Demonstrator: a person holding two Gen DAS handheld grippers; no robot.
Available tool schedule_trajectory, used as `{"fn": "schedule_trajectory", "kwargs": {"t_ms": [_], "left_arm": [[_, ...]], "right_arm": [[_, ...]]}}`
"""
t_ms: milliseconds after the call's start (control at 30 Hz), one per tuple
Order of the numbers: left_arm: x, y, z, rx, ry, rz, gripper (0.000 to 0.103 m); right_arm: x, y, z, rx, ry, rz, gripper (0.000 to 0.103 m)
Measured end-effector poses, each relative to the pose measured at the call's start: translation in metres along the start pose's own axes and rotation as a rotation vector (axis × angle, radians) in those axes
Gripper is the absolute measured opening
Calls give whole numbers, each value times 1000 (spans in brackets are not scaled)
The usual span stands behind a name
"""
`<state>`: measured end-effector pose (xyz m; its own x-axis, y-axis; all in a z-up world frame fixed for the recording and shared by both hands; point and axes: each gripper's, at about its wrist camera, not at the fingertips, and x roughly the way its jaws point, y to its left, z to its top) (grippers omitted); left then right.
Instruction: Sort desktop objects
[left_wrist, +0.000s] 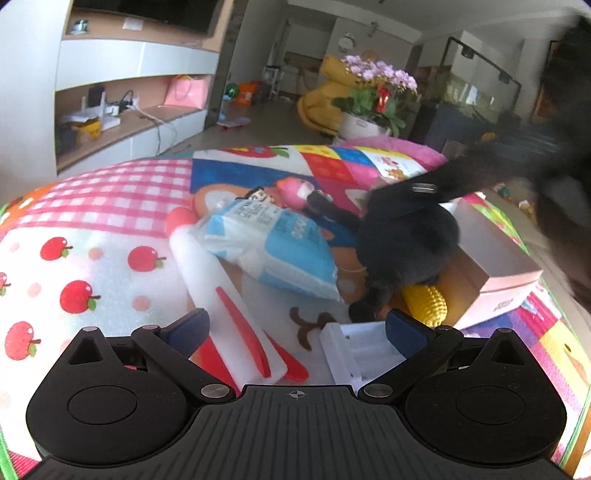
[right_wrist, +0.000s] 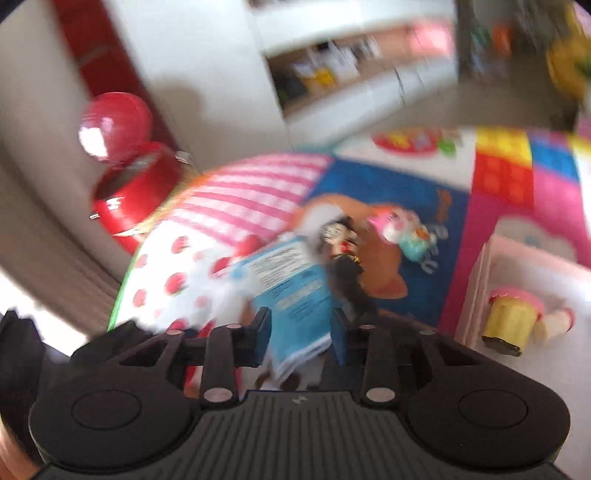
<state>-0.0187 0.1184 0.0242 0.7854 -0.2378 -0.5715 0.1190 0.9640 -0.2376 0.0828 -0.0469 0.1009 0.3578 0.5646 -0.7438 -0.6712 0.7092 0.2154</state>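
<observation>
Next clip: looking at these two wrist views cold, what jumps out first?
The loud patchwork play mat with apples and pink checks fills both views. At its middle, the right gripper is clamped on a blue and white packet, beside a small dark-clothed doll. To the right, an open pink box holds a yellow toy corn cob, while the left gripper is open above a white foam block.

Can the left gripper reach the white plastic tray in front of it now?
Probably yes: the left gripper is open, and the white tray lies uncovered between its fingers.
</observation>
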Motion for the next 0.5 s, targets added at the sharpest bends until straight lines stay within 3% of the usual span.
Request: {"fn": "schedule_trajectory", "kwargs": {"t_ms": [133, 267, 333, 500], "left_arm": [[-8, -11, 4, 49, -18, 38, 103], [-9, -17, 12, 51, -26, 67, 103], [-7, -25, 15, 67, -23, 66, 103], [0, -45, 16, 99, -8, 43, 103]], "right_arm": [[-47, 8, -47, -97, -160, -47, 57], [-71, -6, -84, -79, -243, -155, 71], [-83, -18, -100, -60, -301, -222, 80], [-102, -59, -135, 77, -440, -479, 89]]}}
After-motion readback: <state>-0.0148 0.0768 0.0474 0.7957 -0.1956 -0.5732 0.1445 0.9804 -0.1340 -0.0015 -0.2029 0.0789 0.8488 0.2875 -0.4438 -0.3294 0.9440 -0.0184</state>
